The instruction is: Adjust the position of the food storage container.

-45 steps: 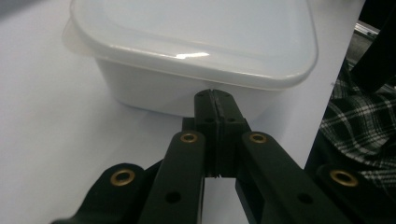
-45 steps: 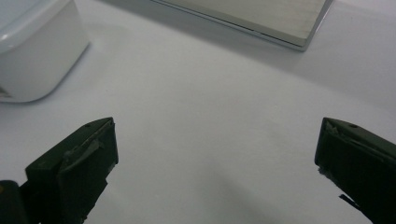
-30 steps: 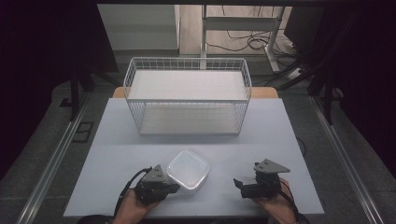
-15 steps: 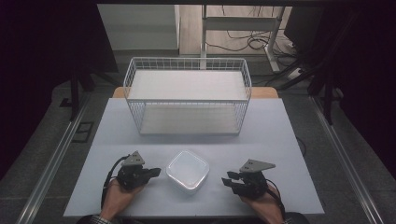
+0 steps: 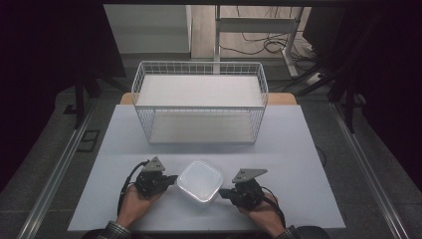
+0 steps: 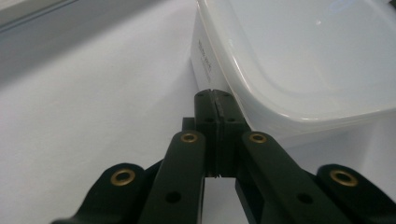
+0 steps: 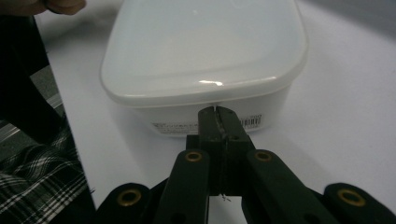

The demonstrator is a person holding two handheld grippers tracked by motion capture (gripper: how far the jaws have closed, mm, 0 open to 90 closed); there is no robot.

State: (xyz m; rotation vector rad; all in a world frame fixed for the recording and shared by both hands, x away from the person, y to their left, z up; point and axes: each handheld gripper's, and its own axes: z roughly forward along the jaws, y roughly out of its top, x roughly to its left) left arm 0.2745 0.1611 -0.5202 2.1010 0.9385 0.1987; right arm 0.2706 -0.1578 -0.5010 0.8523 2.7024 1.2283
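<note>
Since a second ago, we moved both hands inward toward white lidded container (image 5: 200,182); right gripper's (image 5: 225,192) jaws have just been closing, nothing between them. Table (image 5: 308,149) holds wire basket (image 5: 199,102) at far side, well apart from container, which sits near front edge between our grippers. We judge work at early stage: container flanked, not lifted, basket not yet reached. Left gripper (image 6: 216,100): jaws closed, tips at container's side wall. Right gripper: jaws closed, tips against opposite wall under lid rim.
</note>
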